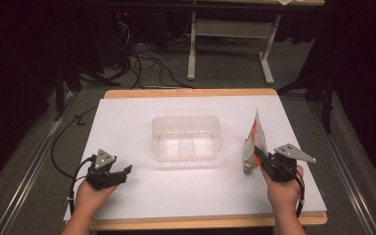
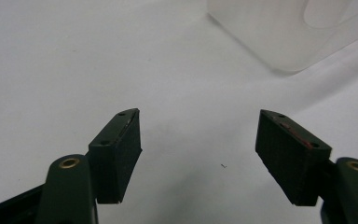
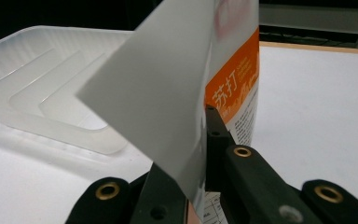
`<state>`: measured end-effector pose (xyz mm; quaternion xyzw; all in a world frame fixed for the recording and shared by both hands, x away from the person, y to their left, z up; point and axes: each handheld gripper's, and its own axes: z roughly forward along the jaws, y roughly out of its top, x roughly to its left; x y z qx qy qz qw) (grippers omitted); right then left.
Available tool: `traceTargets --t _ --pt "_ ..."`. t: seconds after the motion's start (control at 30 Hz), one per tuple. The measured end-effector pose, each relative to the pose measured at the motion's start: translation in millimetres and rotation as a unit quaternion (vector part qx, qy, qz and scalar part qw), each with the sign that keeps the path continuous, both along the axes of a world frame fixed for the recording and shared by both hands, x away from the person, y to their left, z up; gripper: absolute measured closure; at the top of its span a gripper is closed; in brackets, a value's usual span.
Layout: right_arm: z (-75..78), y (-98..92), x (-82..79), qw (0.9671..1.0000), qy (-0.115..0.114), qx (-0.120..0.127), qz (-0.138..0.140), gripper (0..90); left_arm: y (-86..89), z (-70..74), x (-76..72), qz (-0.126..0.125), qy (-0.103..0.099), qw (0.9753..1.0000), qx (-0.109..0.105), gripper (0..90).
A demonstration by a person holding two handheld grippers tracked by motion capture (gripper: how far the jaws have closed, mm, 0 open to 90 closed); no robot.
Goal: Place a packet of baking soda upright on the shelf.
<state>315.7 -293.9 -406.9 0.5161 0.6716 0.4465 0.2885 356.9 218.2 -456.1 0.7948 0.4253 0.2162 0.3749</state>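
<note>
Both tools noted: right tool [image 3: 200,154] clamps my light, floppy orange-and-white foil packet [image 3: 186,84] near its lower edge; left tool [image 2: 200,158] gapes empty.

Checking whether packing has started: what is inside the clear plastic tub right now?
Nothing lies in the clear plastic tub; its ribbed floor shows through. The orange-and-white packet stands beside it on the table, clamped by the right tool, whose view has the packet covering part of the tub.
</note>
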Motion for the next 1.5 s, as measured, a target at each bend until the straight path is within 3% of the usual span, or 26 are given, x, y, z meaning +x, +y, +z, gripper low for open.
traceTargets --t 0.43,0.73,1.07,1.3,1.5 --pt "7.9 -11.9 -6.2 0.9994 -0.025 -0.008 -0.023 90.0 1.2 0.7 0.0 0.000 -0.001 1.0000 -0.003 31.5" --pt "17.6 -6.0 -14.0 0.9979 -0.054 -0.030 -0.021 90.0 2.2 2.2 -0.5 0.000 -0.003 1.0000 -0.003 31.5" --pt "26.5 2.5 -17.4 0.9968 -0.079 -0.008 -0.009 90.0 2.9 4.2 -2.0 0.002 -0.011 0.9999 -0.005 31.5" --pt "34.8 9.3 -16.0 0.9957 -0.089 0.022 0.004 90.0 1.7 3.8 -0.7 -0.004 -0.011 0.9999 -0.001 31.5" --pt "51.8 19.3 -11.2 0.9948 -0.101 0.016 0.010 90.0 3.8 4.3 -1.1 -0.008 -0.014 0.9999 0.001 31.4"
